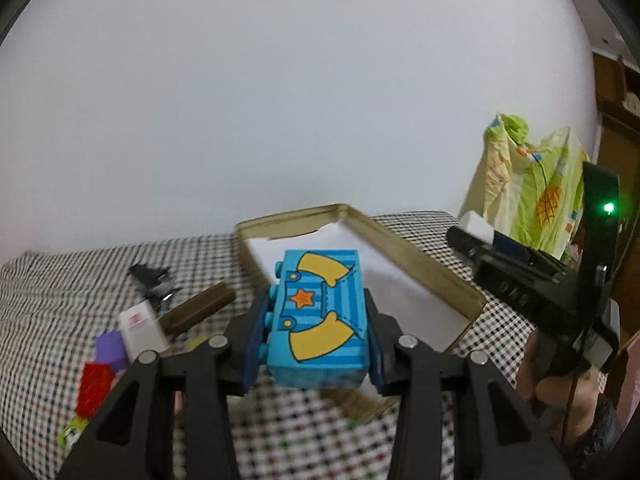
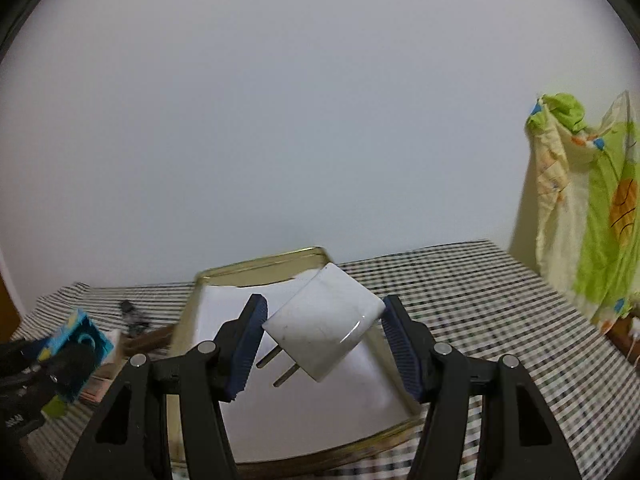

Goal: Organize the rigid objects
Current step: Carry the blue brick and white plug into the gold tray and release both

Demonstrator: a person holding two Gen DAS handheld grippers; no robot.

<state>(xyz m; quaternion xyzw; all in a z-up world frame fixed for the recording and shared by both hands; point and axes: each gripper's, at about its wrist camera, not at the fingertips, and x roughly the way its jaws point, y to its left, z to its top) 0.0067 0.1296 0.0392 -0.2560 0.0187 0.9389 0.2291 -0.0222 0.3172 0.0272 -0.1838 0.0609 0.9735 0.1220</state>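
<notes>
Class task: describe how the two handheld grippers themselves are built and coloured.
Both the left gripper and the right gripper have black angular frames with silver round pivots, and jaws faced with ribbed dark-blue pads. In the left view, the right gripper's body shows a green light.

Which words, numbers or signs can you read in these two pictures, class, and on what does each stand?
No words or numbers can be read.
Blue toy brick in the left gripper: an orange star and printed overalls, no letters.
Small white box: a red mark, too blurred to read.
White plug in the right gripper: no text visible.
</notes>
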